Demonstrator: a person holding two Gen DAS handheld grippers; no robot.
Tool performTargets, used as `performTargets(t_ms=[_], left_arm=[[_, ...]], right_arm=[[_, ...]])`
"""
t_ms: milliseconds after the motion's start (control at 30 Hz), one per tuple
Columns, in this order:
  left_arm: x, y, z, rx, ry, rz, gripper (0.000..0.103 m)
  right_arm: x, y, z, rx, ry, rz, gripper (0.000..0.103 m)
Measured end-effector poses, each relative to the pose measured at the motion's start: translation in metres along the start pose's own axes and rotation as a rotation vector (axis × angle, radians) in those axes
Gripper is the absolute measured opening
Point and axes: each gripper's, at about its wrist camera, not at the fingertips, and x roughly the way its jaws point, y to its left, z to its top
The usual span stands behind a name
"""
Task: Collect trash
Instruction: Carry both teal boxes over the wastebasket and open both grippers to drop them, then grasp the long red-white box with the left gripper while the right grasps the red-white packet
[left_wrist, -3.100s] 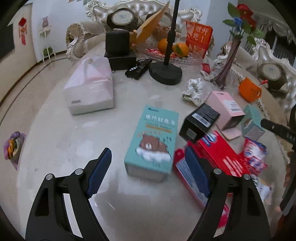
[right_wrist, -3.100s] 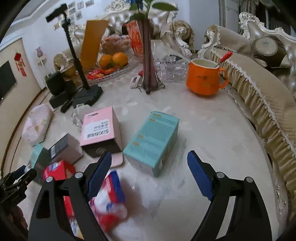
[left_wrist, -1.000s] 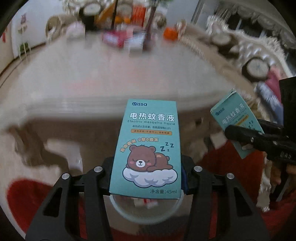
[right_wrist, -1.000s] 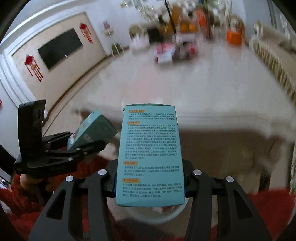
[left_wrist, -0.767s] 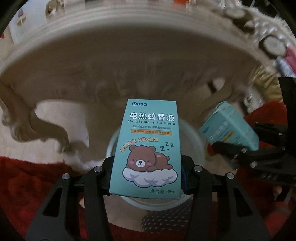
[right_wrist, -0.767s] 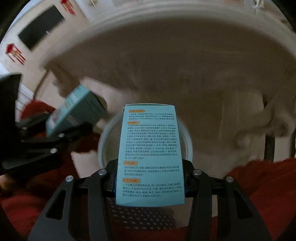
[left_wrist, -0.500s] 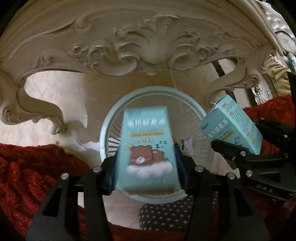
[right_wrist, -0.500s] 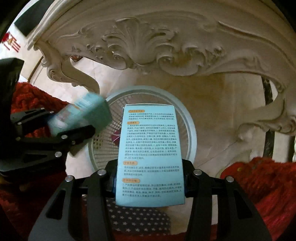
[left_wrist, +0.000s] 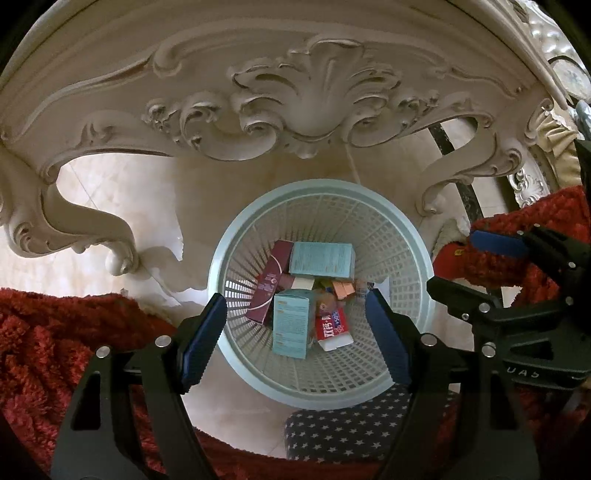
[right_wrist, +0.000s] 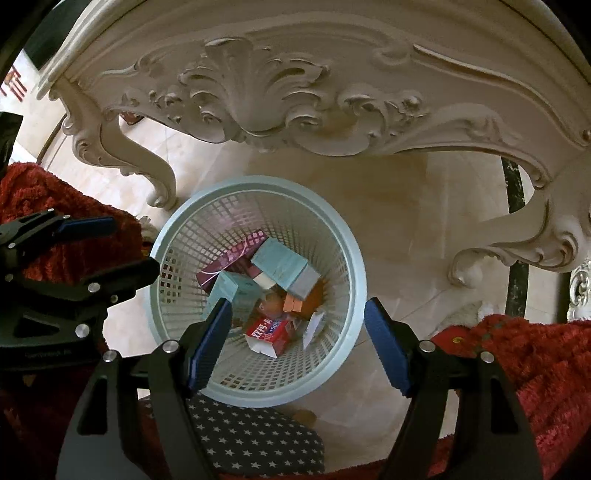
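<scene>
Both grippers hang over the pale blue basket, which stands on the tiled floor just in front of the carved table. The left gripper has its jaws spread wide with nothing between them; they have just been opening. The right gripper is the same: jaws have just been opening, well apart, nothing in them.

The two teal boxes now lie inside the basket. One teal box rests flat toward the far side, the other teal box lies nearer, tilted against a maroon carton. A red and white carton and some small orange scraps sit beside them on the bottom.

The step in hand looks like the release, and it seems done for both hands. To finish it well, I would check that neither box is caught on the rim, then lift both grippers straight up before swinging away, since the table's carved apron is near on the far side and the red rug and a star-patterned cloth crowd the near side. The two grippers are near each other over one opening, so drawing them apart as they rise should avoid a knock. More rubbish probably waits on the tabletop, out of view here.
</scene>
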Motion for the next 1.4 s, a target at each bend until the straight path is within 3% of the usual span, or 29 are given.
performTargets(t_ms=[200,300,467,600,667,800,967,1033,1200,1333,1400], left_arm=[[-0.015,0.001,0.000,0.007,-0.038,0.025,0.075],[-0.039,0.004,0.003,0.007,-0.079,0.012,0.075],[-0.097,0.011,0.015,0.010,-0.167,-0.071,0.075],[-0.140,0.018,0.037,0.018,-0.268,-0.044,0.075],[-0.151,0.023,0.059,0.012,-0.307,-0.019,0.075],[-0.164,0.038,0.137,-0.087,-0.387,0.050,0.075],[-0.156,0.052,0.235,-0.148,-0.455,0.121,0.075],[-0.145,0.064,0.276,-0.194,-0.442,0.108,0.075],[-0.116,0.085,0.336,-0.288,-0.387,0.093,0.075],[-0.090,0.089,0.367,-0.321,-0.326,0.076,0.075],[-0.079,0.086,0.378,-0.315,-0.294,0.117,0.075]], right_arm=[[-0.024,0.009,-0.003,-0.041,-0.046,0.016,0.070],[-0.058,0.011,-0.003,-0.070,-0.119,0.026,0.070],[-0.107,-0.006,0.004,-0.022,-0.216,0.088,0.070],[-0.145,-0.027,0.017,0.037,-0.334,0.112,0.070],[-0.163,-0.040,0.034,0.059,-0.427,0.103,0.070],[-0.179,-0.067,0.083,0.109,-0.550,0.022,0.070],[-0.181,-0.090,0.174,0.113,-0.656,-0.042,0.070],[-0.172,-0.099,0.215,0.096,-0.637,-0.046,0.070],[-0.149,-0.122,0.289,0.149,-0.567,-0.024,0.070],[-0.131,-0.129,0.323,0.185,-0.532,-0.021,0.070],[-0.126,-0.131,0.331,0.203,-0.520,-0.023,0.070]])
